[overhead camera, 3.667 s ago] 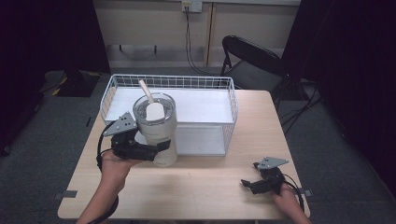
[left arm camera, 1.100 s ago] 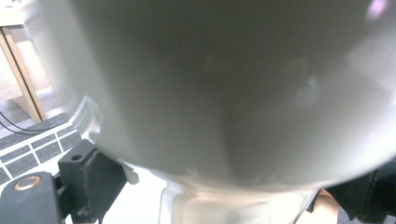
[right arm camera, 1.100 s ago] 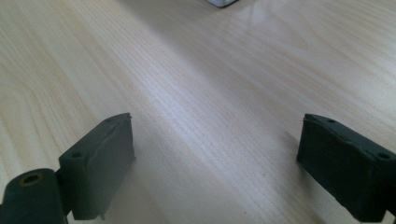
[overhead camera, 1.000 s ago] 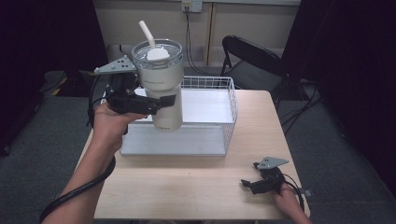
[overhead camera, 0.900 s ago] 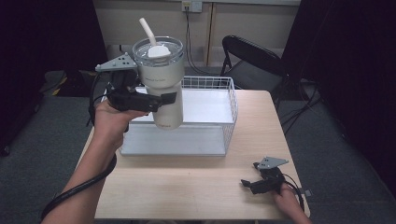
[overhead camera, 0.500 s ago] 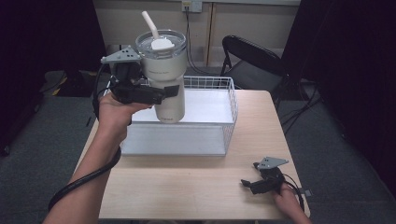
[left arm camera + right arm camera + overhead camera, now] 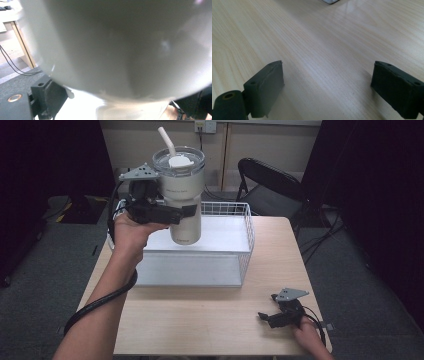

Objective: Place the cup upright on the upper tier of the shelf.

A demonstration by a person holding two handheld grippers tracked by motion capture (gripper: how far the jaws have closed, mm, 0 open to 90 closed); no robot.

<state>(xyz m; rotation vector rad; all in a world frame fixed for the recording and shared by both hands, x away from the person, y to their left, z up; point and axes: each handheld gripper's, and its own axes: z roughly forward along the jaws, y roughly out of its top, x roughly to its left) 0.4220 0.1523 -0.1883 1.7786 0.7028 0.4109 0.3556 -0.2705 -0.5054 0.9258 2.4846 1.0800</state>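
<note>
A tall cream tumbler (image 7: pixel 184 200) with a clear lid and a white straw (image 7: pixel 165 140) hangs upright in the air over the wire basket (image 7: pixel 245 245). My left gripper (image 7: pixel 175 214) is shut on the tumbler's body, raised well above the table. In the left gripper view the tumbler's pale wall (image 7: pixel 120 47) is pressed close between the jaws. My right gripper (image 7: pixel 263 316) rests low at the table's front right, open, with bare wood (image 7: pixel 322 50) between its fingers (image 7: pixel 265 87).
The white wire basket has a flat white floor and stands at the back of the wooden table (image 7: pixel 200 320). A black folding chair (image 7: pixel 270 185) stands behind the table's far right corner. A black cable (image 7: pixel 95 305) hangs from the left gripper along the forearm.
My left gripper has lifted the tumbler from the table beside the basket's front left, then carried it up and rightward over the basket. The right gripper has stayed put.
</note>
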